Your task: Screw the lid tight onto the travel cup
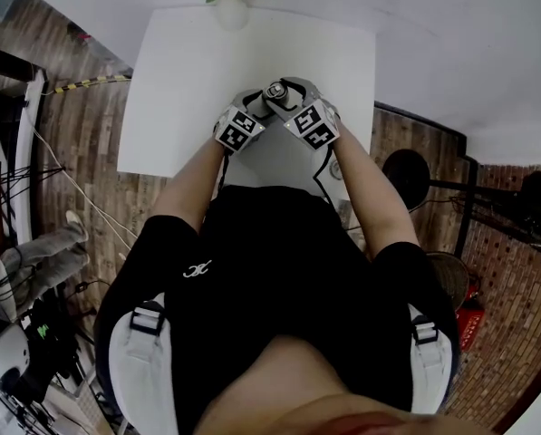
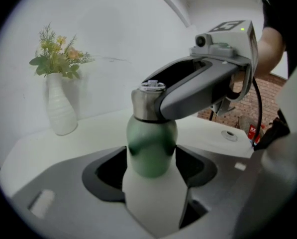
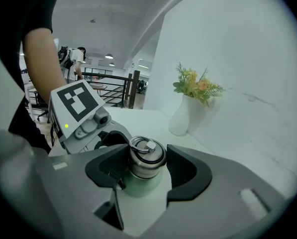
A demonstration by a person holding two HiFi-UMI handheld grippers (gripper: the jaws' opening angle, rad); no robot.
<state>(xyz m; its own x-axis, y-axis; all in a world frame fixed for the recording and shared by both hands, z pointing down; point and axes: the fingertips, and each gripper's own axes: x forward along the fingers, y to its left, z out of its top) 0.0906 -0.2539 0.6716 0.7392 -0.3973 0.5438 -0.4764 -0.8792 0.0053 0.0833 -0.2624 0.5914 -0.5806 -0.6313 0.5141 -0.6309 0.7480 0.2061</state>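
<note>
Left gripper (image 2: 152,171) nearest, its jaws clamped on the body of the travel cup (image 2: 150,143) — upright, long axis vertical, over the near edge of the white table (image 1: 188,80). At the right, the right gripper (image 3: 147,169) grips the steel lid (image 3: 147,156) on top — any tightening twist would, I judge, turn about that vertical axis.

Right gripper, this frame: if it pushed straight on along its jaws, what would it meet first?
The lid of the travel cup, clamped between the right gripper's jaws, would meet the jaws' throat first. Past the tips, the left gripper looks nearest, though depth is unclear.
</note>
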